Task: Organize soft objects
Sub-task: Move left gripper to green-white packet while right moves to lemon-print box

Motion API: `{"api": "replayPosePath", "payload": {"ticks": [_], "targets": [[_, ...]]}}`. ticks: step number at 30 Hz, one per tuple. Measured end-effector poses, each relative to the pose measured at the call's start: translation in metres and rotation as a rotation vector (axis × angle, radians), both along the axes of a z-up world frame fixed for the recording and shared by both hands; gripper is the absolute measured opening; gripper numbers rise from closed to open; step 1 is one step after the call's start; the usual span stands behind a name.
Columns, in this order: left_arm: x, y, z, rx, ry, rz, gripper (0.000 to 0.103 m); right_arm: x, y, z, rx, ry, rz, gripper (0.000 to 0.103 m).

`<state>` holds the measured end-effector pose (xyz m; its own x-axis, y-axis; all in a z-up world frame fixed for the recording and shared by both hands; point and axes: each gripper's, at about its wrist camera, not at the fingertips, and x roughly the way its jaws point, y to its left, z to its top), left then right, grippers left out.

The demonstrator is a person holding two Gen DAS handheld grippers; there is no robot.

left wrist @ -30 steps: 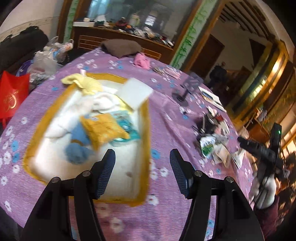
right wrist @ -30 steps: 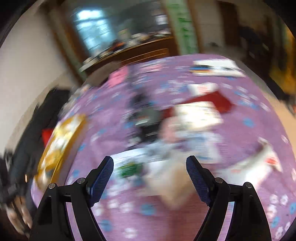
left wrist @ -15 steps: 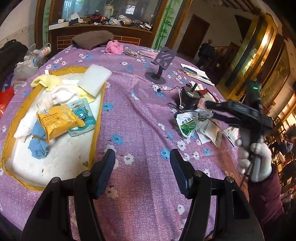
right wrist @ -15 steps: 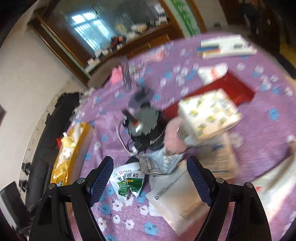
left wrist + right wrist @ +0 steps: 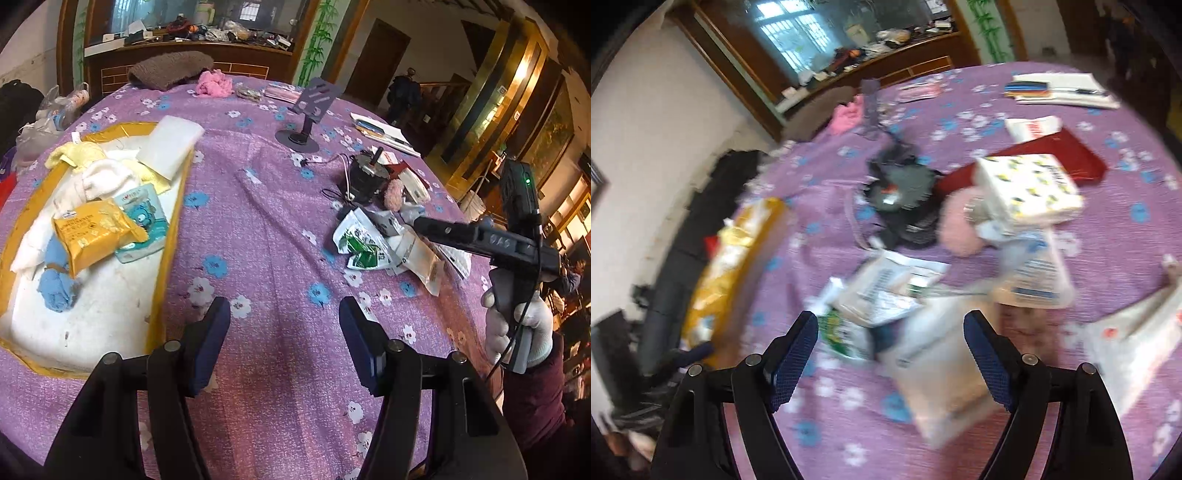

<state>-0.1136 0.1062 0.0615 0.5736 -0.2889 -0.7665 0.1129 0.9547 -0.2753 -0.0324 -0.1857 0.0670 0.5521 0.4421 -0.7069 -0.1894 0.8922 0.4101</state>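
Note:
A yellow-rimmed white tray (image 5: 157,295) on the left holds soft things: a yellow pack (image 5: 92,232), a teal pouch (image 5: 142,218), a blue cloth (image 5: 55,284), white and yellow cloths. A pile of packets (image 5: 373,247) and a pink fluffy puff (image 5: 393,194) lie at right; the pile (image 5: 905,295) and puff (image 5: 960,229) also show in the blurred right wrist view. My left gripper (image 5: 284,343) is open and empty over bare cloth. My right gripper (image 5: 890,354) is open and empty just above the packets; it shows in the left wrist view (image 5: 424,223).
A black motor with wires (image 5: 364,177), a phone stand (image 5: 308,114), a pink cloth (image 5: 214,83) and a brown cloth (image 5: 170,70) sit farther back. A tissue pack (image 5: 1030,188) and a red folder (image 5: 1067,155) lie beyond the pile. A cabinet stands behind the table.
My left gripper has swung right, away from above the tray to the bare purple cloth. My right gripper has moved down and closer to the packet pile. Both stay open.

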Motion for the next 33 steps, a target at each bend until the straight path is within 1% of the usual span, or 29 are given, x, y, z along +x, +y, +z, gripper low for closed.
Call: {"api": "replayPosePath", "payload": {"ticks": [3, 5, 6, 8, 11, 13, 16, 19, 20, 21, 23, 24, 25, 26, 27, 28, 31, 33], "targets": [[0.001, -0.003, -0.002, 0.004, 0.009, -0.001, 0.06, -0.006, 0.009, -0.004, -0.112, -0.009, -0.004, 0.082], [0.002, -0.004, -0.003, 0.003, 0.017, -0.004, 0.06, -0.009, 0.016, -0.004, -0.146, -0.023, -0.011, 0.082], [0.003, -0.005, -0.003, 0.001, 0.023, -0.005, 0.06, -0.008, 0.017, -0.004, -0.147, -0.032, -0.017, 0.081], [0.007, -0.008, -0.002, -0.013, 0.031, -0.008, 0.06, -0.006, 0.015, -0.001, -0.109, -0.054, -0.029, 0.08], [0.015, -0.015, 0.004, -0.052, 0.029, -0.027, 0.06, -0.018, 0.001, -0.001, -0.024, -0.072, -0.06, 0.08], [0.022, -0.022, 0.006, -0.044, 0.021, -0.035, 0.06, -0.026, -0.018, -0.001, 0.046, -0.086, -0.086, 0.08], [0.04, -0.038, 0.005, 0.011, 0.008, -0.059, 0.06, -0.038, -0.043, 0.001, 0.091, -0.103, -0.125, 0.081], [0.064, -0.061, -0.004, 0.079, 0.014, -0.122, 0.06, -0.043, -0.066, -0.001, 0.122, -0.086, -0.143, 0.082], [0.074, -0.073, -0.009, 0.117, 0.014, -0.16, 0.06, -0.042, -0.07, -0.006, 0.139, -0.075, -0.142, 0.082], [0.079, -0.079, -0.012, 0.146, 0.011, -0.183, 0.06, -0.044, -0.074, -0.007, 0.164, -0.062, -0.136, 0.082], [0.092, -0.097, -0.023, 0.229, 0.008, -0.244, 0.059, -0.043, -0.075, -0.009, 0.203, -0.037, -0.111, 0.082], [0.096, -0.103, -0.026, 0.243, -0.004, -0.272, 0.06, -0.041, -0.073, -0.009, 0.211, -0.031, -0.1, 0.082], [0.098, -0.106, -0.025, 0.243, -0.026, -0.289, 0.06, -0.039, -0.07, -0.009, 0.222, -0.021, -0.079, 0.082], [0.102, -0.11, -0.024, 0.26, -0.054, -0.308, 0.059, -0.034, -0.067, -0.01, 0.231, -0.014, -0.067, 0.082], [0.105, -0.114, -0.024, 0.282, -0.05, -0.315, 0.059, -0.03, -0.065, -0.008, 0.243, -0.013, -0.058, 0.082], [0.106, -0.115, -0.024, 0.287, -0.047, -0.323, 0.059, -0.025, -0.065, -0.006, 0.247, -0.022, -0.069, 0.082], [0.107, -0.124, -0.026, 0.301, -0.052, -0.369, 0.059, -0.016, -0.082, 0.003, 0.244, -0.059, -0.154, 0.083], [0.109, -0.13, -0.031, 0.296, -0.052, -0.406, 0.06, -0.005, -0.099, 0.007, 0.225, -0.052, -0.207, 0.083]]}}
